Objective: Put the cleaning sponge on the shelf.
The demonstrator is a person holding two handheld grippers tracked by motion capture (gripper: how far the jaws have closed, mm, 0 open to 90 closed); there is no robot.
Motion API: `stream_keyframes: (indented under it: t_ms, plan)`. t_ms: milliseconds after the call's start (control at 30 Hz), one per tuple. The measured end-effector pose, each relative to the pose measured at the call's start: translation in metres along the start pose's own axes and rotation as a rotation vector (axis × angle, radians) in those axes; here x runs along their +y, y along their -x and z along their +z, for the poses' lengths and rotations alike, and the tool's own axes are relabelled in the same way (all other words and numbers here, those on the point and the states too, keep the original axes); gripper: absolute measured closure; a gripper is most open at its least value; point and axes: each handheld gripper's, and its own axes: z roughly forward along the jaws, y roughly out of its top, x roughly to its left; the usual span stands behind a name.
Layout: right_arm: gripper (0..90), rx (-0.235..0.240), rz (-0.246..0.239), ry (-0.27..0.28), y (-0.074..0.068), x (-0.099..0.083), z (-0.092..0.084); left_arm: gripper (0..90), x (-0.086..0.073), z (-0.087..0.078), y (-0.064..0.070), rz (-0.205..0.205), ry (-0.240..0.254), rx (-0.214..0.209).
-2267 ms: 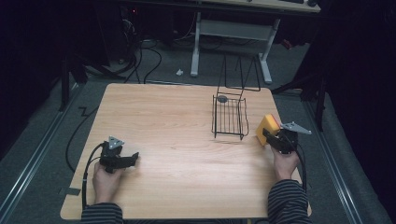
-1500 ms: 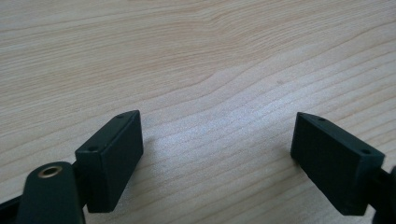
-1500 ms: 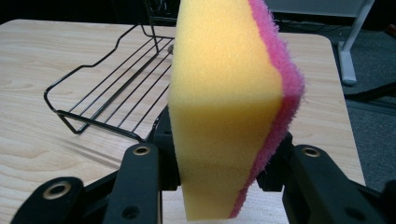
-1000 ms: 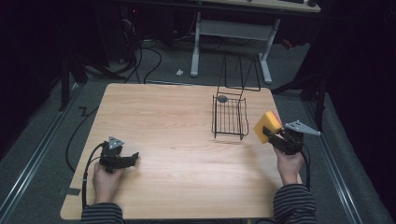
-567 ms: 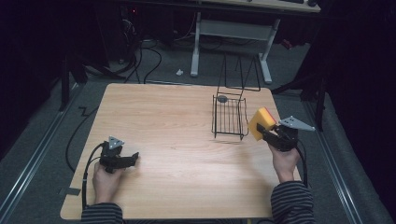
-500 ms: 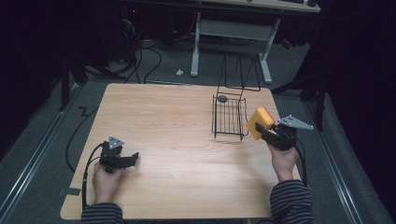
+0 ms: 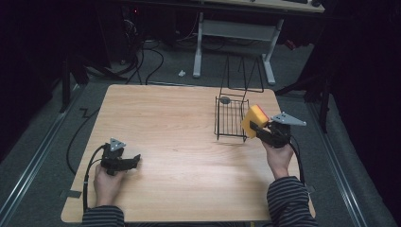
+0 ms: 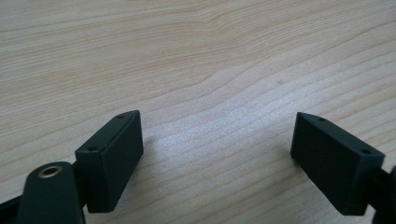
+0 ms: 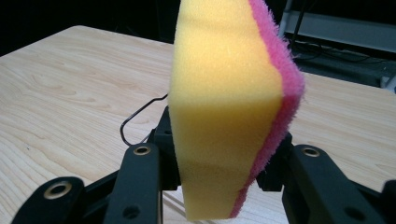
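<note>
Your left tongs (image 7: 134, 161) rest on the pale wooden bench (image 7: 165, 123), jaws apart and empty, parked clear of the work. Further right stands the black wire basket (image 7: 230, 118), a small grey disc (image 7: 225, 100) at its far end. Your right tongs (image 7: 254, 126) are clamped on the yellow sponge with a pink scouring face (image 9: 233, 93), held upright just beside the basket's right edge, apparently ready to go in.

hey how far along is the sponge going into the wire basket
Done: the right gripper has the yellow and pink sponge clamped between its jaws and lifted off the table. In hand: the sponge sits right beside the wire basket, at its right edge, not inside it. Left, probably: carry it over the rim and release. The left gripper rests open on the table, holding nothing.
</note>
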Motion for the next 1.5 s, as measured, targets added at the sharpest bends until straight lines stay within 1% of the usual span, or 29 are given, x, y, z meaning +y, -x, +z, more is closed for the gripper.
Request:
stream_keyframes:
  t_ms: [167,300,367,467,600,633,700,733,767,900,967,1000,1067,1200,1233,1333,1467,1500]
  plan:
    - [61.2,0.003,-0.005,-0.009,-0.002,0.003,0.007,17.4,0.000,0.000,0.000,0.000,0.000,0.000]
    - [61.1,0.004,-0.027,-0.017,-0.006,0.009,0.016,17.4,0.000,0.000,0.000,0.000,0.000,0.000]
    - [61.2,0.004,-0.023,-0.011,-0.007,0.010,0.020,17.5,0.000,0.000,0.000,0.000,0.000,0.000]
    - [61.2,0.002,-0.021,-0.027,-0.008,0.011,0.029,17.4,0.000,0.000,0.000,0.000,0.000,0.000]
    - [61.1,-0.001,-0.035,-0.047,-0.010,0.013,0.040,17.4,0.000,0.000,0.000,0.000,0.000,0.000]
    - [61.2,-0.002,-0.028,-0.048,-0.011,0.013,0.042,17.4,0.000,0.000,0.000,0.000,0.000,0.000]
    - [61.1,-0.002,-0.032,-0.042,-0.010,0.014,0.045,17.4,0.000,0.000,0.000,0.000,0.000,0.000]
    - [61.1,-0.005,-0.022,-0.052,-0.010,0.014,0.047,17.4,0.000,0.000,0.000,0.000,0.000,0.000]
    - [61.1,-0.007,-0.030,-0.055,-0.010,0.014,0.049,17.4,0.000,0.000,0.000,0.000,0.000,0.000]
    - [61.1,-0.012,-0.023,-0.064,-0.011,0.016,0.055,17.4,0.000,0.000,0.000,0.000,0.000,0.000]
    - [61.1,-0.014,-0.026,-0.067,-0.012,0.018,0.059,17.4,0.000,0.000,0.000,0.000,0.000,0.000]
    - [61.1,-0.013,-0.035,-0.066,-0.011,0.019,0.061,17.4,0.000,0.000,0.000,0.001,0.000,0.000]
    - [61.1,-0.013,-0.032,-0.072,-0.013,0.020,0.065,17.4,0.000,0.000,0.000,0.000,0.000,0.000]
    - [61.1,-0.013,-0.044,-0.084,-0.016,0.022,0.072,17.4,0.000,0.000,0.000,0.001,0.000,-0.001]
    - [61.1,-0.013,-0.048,-0.083,-0.016,0.022,0.074,17.5,0.000,0.000,0.000,0.001,0.000,-0.001]
    - [61.1,-0.011,-0.036,-0.093,-0.015,0.022,0.080,17.4,0.000,0.000,0.000,0.001,0.000,-0.001]
    - [61.1,-0.022,-0.035,-0.096,-0.015,0.020,0.086,17.4,0.000,0.000,0.000,0.001,0.000,-0.001]
    - [61.1,-0.027,-0.038,-0.105,-0.014,0.020,0.090,17.4,0.000,0.000,0.000,0.001,0.000,-0.001]
